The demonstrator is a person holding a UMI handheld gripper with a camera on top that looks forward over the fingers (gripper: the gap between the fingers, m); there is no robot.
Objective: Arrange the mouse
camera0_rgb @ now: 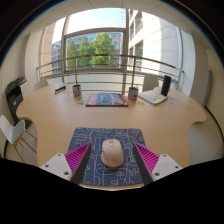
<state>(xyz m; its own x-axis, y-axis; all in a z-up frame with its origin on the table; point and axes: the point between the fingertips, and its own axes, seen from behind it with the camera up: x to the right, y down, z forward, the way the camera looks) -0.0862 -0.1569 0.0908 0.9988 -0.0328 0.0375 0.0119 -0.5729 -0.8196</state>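
Tool [112, 160] was spread wide, not gripping anything. White mouse [112, 152] sat btwn its pink pads [78, 158] w/ gaps either side, resting on a dark patterned mousepad [100, 136] on the wooden tabletop [60, 115]. Beyond: another mat [106, 99], two cups [77, 90], laptop [153, 97] near the window.

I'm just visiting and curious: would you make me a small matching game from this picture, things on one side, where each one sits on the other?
Things:
1. white mouse
2. near patterned mouse pad
3. far mouse pad
4. gripper

Places:
A. across the table, toward the windows
B. under the mouse
C. open, one finger on each side of the mouse
D. on the near pad, between the fingers

Pairs: 1-D, 2-B, 3-A, 4-C
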